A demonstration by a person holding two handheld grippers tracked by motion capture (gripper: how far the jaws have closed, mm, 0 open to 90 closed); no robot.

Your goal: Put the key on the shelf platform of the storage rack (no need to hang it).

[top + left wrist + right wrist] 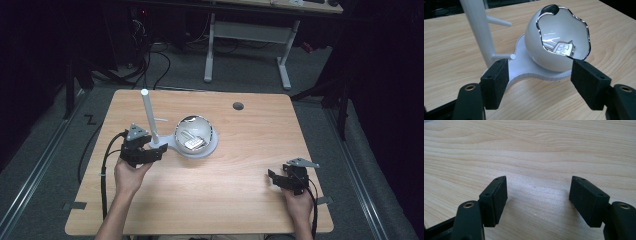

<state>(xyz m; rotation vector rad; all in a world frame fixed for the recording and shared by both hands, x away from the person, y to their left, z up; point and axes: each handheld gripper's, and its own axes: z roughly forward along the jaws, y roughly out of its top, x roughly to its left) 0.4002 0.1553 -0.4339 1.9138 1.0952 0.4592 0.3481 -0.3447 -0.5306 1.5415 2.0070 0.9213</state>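
I see my left hand-held gripper [156,151] at centre-left of the high view, jaws wide apart with nothing between the pads, nosed up to the white stand [529,71]. In the left gripper view the stand's flat base sits just beyond my jaw tips, in the middle of the frame, apart from both pads. One white bowl [559,40] rests on that base, its wavy silvered opening tilted toward the camera, at upper right of that view. Inside lies one car key [563,48], flat, its long axis running toward the frame's upper right. One upright post [477,30] rises at the upper left, with two short pegs pointing right. My right hand-held gripper [278,178] rests at lower right of the high view, jaws wide over bare bench [529,150], well apart from the stand
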